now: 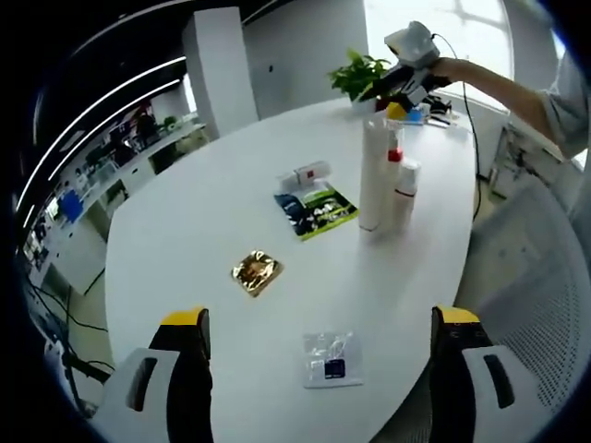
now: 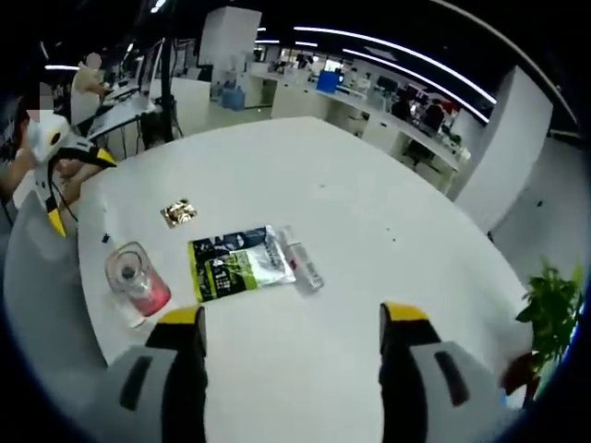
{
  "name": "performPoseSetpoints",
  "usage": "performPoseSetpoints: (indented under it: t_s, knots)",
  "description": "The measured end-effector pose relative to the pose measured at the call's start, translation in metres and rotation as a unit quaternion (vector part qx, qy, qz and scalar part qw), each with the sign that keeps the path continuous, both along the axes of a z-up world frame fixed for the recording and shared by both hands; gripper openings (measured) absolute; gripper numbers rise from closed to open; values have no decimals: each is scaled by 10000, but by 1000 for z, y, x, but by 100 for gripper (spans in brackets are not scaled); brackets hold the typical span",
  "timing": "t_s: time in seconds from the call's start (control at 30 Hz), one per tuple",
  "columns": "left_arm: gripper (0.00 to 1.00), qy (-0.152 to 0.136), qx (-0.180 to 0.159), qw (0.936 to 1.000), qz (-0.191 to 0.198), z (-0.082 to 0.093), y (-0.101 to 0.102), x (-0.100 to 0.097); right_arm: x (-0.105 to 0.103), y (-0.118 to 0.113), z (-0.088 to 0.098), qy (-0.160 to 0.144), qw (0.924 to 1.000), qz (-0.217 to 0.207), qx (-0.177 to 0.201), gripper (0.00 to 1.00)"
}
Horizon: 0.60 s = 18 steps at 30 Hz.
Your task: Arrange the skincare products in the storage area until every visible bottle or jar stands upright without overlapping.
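White oval table spans left gripper view; wide bare top toward far-left edge, near edge just ahead of jaws. Open-plan office behind: white pillar, desks, ceiling light strips. Potted plant at far table end. Tall white bottle upright, smaller red-capped bottle touching beside it. Green-black sachet, small tube lying flat nearby. Gold packet, clear pouch well apart. Left gripper jaws spread, empty. Right gripper jaws spread, empty, above bare tabletop.

Bottles behind sachet
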<state>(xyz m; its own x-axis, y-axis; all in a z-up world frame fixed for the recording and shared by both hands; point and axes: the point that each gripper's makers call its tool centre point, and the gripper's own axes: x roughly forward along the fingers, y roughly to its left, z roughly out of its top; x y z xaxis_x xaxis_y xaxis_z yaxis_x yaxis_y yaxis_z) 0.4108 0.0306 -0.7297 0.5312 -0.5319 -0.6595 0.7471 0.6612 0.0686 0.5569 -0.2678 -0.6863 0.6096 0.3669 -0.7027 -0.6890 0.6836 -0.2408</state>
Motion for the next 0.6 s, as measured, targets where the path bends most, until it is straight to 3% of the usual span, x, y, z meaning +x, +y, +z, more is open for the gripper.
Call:
performPoseSetpoints:
  t_s: [0.3, 0.6]
  knots:
    - [97, 147, 147, 9998, 54, -12, 6, 3, 37, 18, -37, 462, 9987, 216, -80, 60]
    - [97, 199, 222, 9993, 215, -16, 16, 10, 71, 39, -67, 794, 9955, 486, -174, 53]
